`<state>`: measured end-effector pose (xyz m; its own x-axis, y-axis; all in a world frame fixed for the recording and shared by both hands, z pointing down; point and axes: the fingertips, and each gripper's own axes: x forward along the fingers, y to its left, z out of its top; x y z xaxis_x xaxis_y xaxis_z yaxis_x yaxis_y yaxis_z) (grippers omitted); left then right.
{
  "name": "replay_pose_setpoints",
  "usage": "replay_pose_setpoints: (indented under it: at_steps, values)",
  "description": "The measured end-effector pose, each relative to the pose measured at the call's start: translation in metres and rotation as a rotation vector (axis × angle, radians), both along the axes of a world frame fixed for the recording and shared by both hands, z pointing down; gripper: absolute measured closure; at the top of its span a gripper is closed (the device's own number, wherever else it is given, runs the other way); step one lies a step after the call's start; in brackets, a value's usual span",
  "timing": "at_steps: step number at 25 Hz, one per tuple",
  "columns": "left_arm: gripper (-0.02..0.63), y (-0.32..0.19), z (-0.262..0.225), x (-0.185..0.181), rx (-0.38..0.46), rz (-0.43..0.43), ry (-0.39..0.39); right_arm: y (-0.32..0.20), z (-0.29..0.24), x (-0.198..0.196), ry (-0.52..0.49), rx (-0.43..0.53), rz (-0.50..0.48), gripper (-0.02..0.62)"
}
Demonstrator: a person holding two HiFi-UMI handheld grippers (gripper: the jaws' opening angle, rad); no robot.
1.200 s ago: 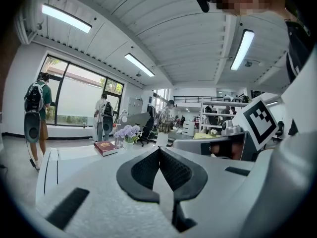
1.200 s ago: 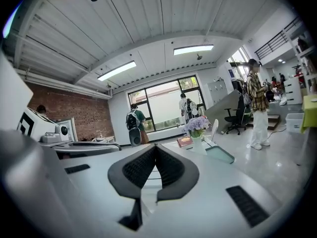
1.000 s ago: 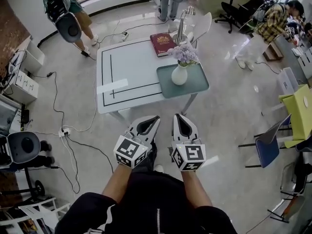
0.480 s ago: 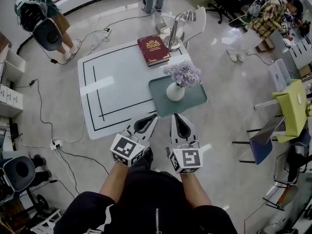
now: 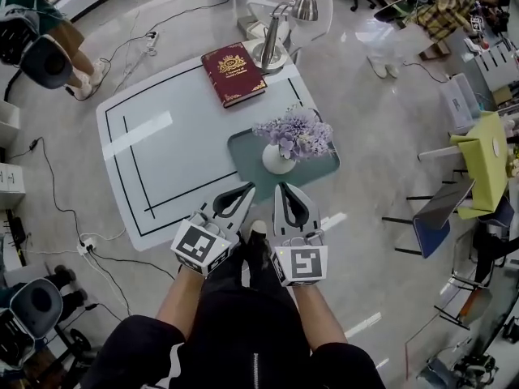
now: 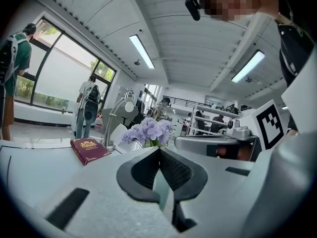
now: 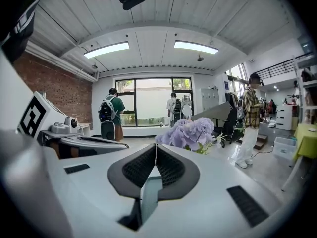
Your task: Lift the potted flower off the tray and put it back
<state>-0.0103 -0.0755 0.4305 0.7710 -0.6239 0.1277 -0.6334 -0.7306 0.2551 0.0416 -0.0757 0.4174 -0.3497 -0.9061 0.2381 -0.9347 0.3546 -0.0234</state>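
Both tools have swung in toward the tray (image 5: 243, 154). Head view: flower (image 5: 293, 136) on the tray, untouched; left tool (image 5: 246, 190) and right tool (image 5: 281, 190) just short of it, whole lift ahead. Left gripper view: clenched, empty, book (image 6: 89, 150) beyond the tray. Right gripper view: clenched, empty, no book.

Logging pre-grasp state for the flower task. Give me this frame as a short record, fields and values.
potted flower: white vase, purple blooms, upright on the tray
tray: teal, near right corner of the table
left gripper: shut, empty, tips by the tray's near edge, clear of the vase
right gripper: shut, empty, beside the left one
also on table: red book, desk lamp, both at the far side
task stage: flower not yet grasped
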Motion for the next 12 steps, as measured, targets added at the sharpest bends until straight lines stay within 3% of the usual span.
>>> replay_pose_setpoints:
  at_steps: [6, 9, 12]
  values:
    - [0.6, -0.018, 0.014, 0.008, -0.026, -0.016, -0.002, -0.024, 0.041, 0.027, 0.012, -0.047, 0.035, 0.579]
    - [0.6, -0.021, 0.028, 0.006, -0.056, -0.027, -0.002, -0.036, 0.064, 0.036, 0.035, -0.052, 0.057, 0.498]
    - [0.6, -0.021, 0.039, 0.002, -0.068, -0.036, -0.01, -0.05, 0.08, 0.042, 0.06, -0.029, 0.086, 0.371]
